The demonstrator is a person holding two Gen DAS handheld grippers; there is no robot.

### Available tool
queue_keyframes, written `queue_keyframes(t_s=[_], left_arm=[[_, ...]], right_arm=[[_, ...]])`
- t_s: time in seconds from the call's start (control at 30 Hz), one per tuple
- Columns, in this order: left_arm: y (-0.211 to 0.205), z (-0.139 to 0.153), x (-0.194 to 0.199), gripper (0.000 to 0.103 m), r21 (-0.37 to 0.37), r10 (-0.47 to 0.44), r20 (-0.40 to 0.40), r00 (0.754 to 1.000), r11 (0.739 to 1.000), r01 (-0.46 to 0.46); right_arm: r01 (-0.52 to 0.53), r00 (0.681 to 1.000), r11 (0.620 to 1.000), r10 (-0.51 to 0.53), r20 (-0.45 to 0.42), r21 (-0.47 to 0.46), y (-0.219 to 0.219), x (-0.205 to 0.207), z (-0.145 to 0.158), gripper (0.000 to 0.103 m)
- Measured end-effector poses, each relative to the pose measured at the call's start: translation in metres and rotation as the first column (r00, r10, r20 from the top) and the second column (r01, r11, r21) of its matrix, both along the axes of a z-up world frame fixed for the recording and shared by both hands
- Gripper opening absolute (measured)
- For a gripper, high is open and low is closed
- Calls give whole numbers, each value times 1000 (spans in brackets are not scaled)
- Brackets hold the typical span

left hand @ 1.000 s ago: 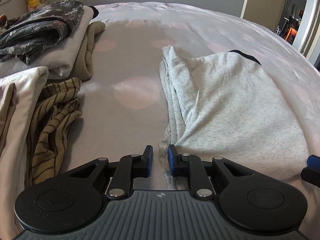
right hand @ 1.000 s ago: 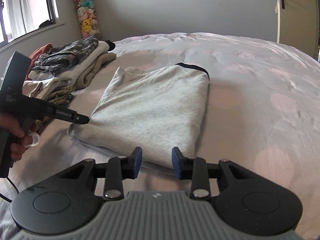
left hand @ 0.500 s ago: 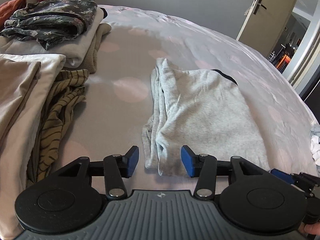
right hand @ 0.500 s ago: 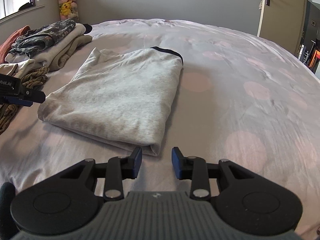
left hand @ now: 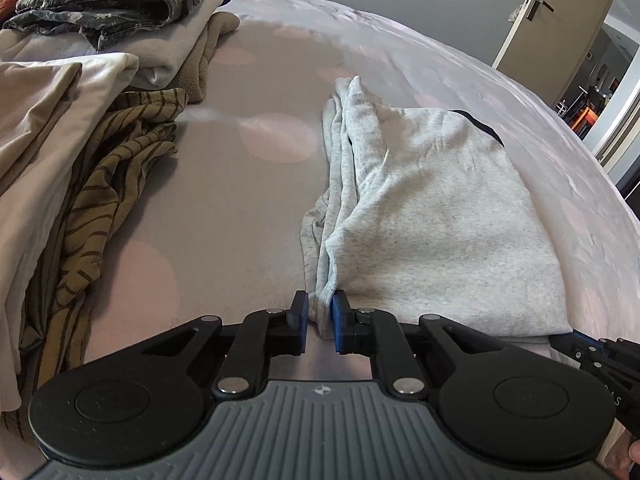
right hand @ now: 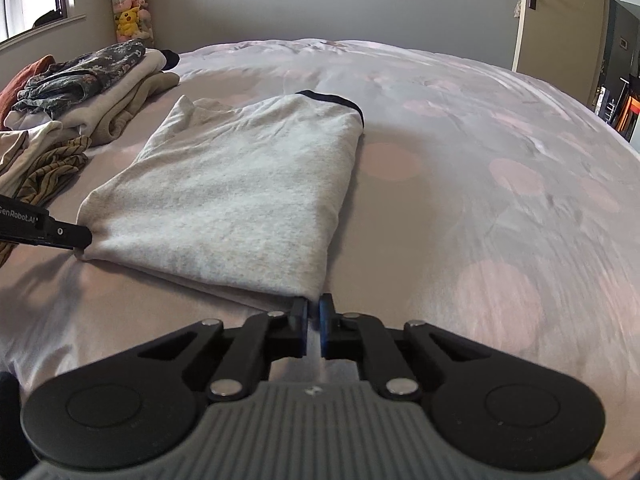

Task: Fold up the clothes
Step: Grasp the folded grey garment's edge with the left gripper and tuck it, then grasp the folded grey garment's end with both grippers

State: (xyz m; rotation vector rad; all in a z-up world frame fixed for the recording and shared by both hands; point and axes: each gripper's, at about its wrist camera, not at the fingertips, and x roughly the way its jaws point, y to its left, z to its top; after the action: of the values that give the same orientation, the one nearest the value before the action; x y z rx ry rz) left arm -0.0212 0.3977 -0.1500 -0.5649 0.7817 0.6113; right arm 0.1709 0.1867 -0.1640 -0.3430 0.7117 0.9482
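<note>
- Pale lilac bedding with faint pink dots [right hand: 500, 184] covers the bed that carries everything; a grey wall and a beige door [right hand: 560, 16] stand beyond it.
- A folded, light grey knit sweatshirt with a dark neckband [right hand: 240, 184] lies flat on the bed, straight ahead of both tools.
- The left hand-held gripper [left hand: 320, 314] has its blue pads nearly together, pinching the near left corner of the sweatshirt [left hand: 420, 216], whose stacked folded edges run away from it.
- The right hand-held gripper [right hand: 314, 316] is closed to a narrow slit at the near right corner; whether cloth sits between the pads cannot be told.
- Left of the left hand-held gripper lie an olive striped garment [left hand: 108, 184], cream folded cloth [left hand: 44, 120] and, further off, a dark floral garment [left hand: 116, 0] on a pile.
</note>
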Motion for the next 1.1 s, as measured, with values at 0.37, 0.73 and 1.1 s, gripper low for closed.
queue_keyframes(t_s=[0.37,0.73,1.1], left_arm=[[-2,24,-13,13,38,65,-20,998,997,-64],[14,43,14,48,93,-1,29,1000,996,-2],[68,2,59,51,-112,-17,120,993,993,30]], right_arm=[[96,993,995,-96,-69,-6,-20,8,10,3],[167,961,969,-118,-251,182,-17,49,32,50],[161,903,956,-41,-428,247,24,110,16,55]])
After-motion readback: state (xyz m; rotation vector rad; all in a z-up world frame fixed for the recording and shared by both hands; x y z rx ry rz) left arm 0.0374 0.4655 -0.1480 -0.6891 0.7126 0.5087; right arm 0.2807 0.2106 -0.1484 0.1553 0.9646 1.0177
